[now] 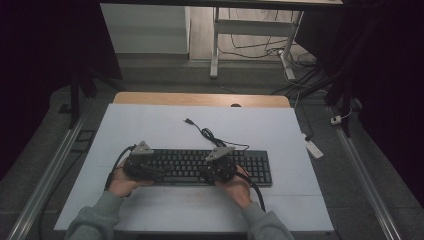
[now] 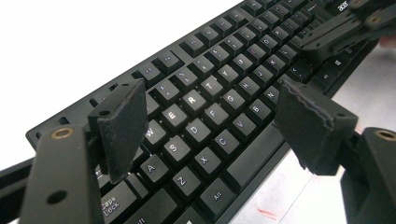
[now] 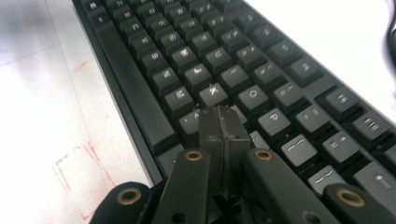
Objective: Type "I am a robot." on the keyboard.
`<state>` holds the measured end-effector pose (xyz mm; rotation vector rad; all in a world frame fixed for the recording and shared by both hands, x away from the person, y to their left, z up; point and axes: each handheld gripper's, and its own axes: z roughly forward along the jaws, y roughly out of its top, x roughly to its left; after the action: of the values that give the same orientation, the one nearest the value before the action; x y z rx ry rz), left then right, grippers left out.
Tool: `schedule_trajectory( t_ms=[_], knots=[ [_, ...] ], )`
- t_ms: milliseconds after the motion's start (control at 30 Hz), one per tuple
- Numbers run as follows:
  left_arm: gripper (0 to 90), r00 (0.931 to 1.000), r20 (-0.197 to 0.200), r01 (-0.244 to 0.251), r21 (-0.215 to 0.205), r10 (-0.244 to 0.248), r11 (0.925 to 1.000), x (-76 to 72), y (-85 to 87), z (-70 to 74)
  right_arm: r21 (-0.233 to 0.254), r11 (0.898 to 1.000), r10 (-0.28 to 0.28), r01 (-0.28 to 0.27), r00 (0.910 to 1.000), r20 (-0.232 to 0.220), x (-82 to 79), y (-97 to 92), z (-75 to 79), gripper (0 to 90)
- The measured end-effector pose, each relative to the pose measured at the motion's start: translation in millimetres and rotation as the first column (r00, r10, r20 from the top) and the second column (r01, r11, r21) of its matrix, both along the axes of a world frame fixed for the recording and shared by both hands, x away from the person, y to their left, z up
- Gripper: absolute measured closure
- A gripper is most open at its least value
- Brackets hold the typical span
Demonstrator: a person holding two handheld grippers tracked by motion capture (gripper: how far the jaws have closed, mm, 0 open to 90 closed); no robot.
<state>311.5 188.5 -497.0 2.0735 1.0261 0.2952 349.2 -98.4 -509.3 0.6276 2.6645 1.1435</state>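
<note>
A black keyboard (image 1: 210,166) lies across the white table (image 1: 150,125), its cable (image 1: 205,132) curling away toward the back. My left gripper (image 1: 145,167) hovers over the keyboard's left end; in the left gripper view its gripper (image 2: 210,126) stands open above the letter keys (image 2: 196,100), nothing between the pads (image 2: 123,126). My right gripper (image 1: 217,170) is over the middle-right of the keyboard. In the right gripper view its gripper (image 3: 223,119) is shut, pads pressed together, tips right at the keys (image 3: 212,91) near the keyboard's (image 3: 224,60) front rows; whether they touch a key I cannot tell.
Red pen marks (image 3: 79,172) show on the white table just in front of the keyboard. A white tag (image 1: 314,148) lies off the table's right edge. Desk legs (image 1: 215,45) and floor cables (image 1: 270,47) stand beyond the far edge.
</note>
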Motion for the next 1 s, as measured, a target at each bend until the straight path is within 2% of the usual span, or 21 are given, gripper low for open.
schedule_trajectory(
  t_ms=[33, 100, 233, 367, 600, 1000],
  knots=[
    [26.0, 1.0, 0.0, -0.002, -0.001, 0.002, 1.0, -0.1, 0.2, 0.1, 0.015, 1.0, -0.005, 0.005, 0.9999, 0.012, -0.9, -1.5, 3.3, 89.2],
    [26.0, 1.0, 0.001, 0.0, 0.0, 0.0, 1.0, 0.1, 0.7, 0.1, 0.041, 0.999, -0.028, 0.026, 0.9989, 0.038, -1.3, -7.2, 10.0, 80.2],
    [25.9, 1.0, 0.002, -0.001, 0.002, 0.001, 1.0, -0.4, 0.2, 0.2, 0.079, 0.994, -0.084, 0.079, 0.9953, 0.049, -1.4, -22.4, 16.4, 65.7],
    [25.9, 1.0, 0.005, 0.0, 0.002, 0.0, 1.0, -0.6, 0.1, 0.4, 0.082, 0.992, -0.1, 0.095, 0.9931, 0.062, -4.5, -37.9, 17.1, 57.2],
    [25.7, 1.0, 0.004, 0.001, 0.009, -0.001, 1.0, -0.5, -0.9, -0.1, 0.114, 0.984, -0.143, 0.134, 0.987, 0.074, -6.6, -62.5, 17.2, 53.9],
    [25.7, 0.9995, 0.023, -0.02, 0.012, 0.02, 0.9997, -3.6, 1.3, 0.0, 0.113, 0.981, -0.172, 0.159, 0.9792, 0.108, -13.7, -85.3, 18.3, 53.4]
  ],
)
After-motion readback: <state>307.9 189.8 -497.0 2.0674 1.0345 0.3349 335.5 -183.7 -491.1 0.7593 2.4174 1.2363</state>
